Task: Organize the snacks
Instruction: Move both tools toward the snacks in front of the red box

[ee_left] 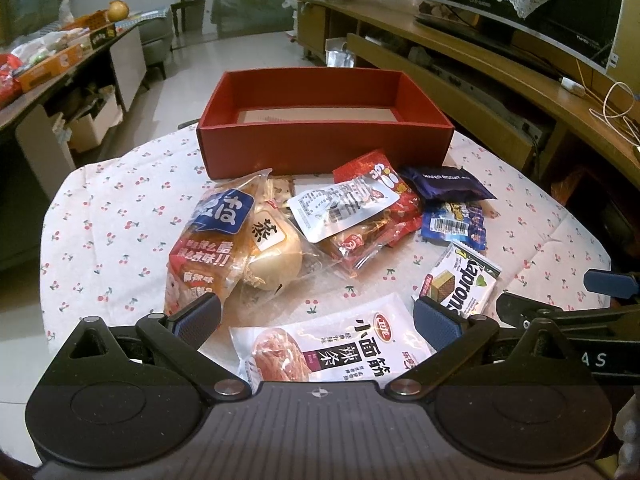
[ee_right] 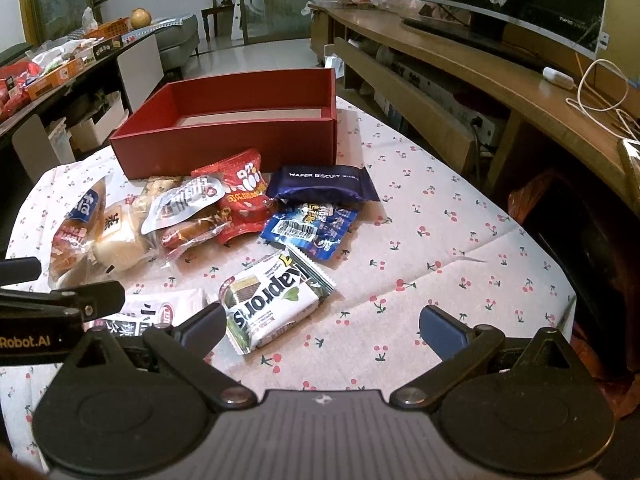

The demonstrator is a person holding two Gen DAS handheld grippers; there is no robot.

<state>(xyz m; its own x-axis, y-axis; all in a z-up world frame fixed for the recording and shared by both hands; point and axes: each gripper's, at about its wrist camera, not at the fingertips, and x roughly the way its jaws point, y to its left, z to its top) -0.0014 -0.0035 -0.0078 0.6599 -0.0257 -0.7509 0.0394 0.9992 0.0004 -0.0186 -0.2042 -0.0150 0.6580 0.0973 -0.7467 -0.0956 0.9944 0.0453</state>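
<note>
An empty red box stands at the table's far side. In front of it lies a pile of snacks: a bread bag, a round bun, a red packet, a purple wafer biscuit pack, a blue packet, a white Kaprons wafer pack. My left gripper is open above a white spicy-strip packet. My right gripper is open, empty, just right of the Kaprons pack.
The table wears a white cherry-print cloth. A wooden TV stand runs along the right. A cluttered side table is at the left. The other gripper shows at each view's edge.
</note>
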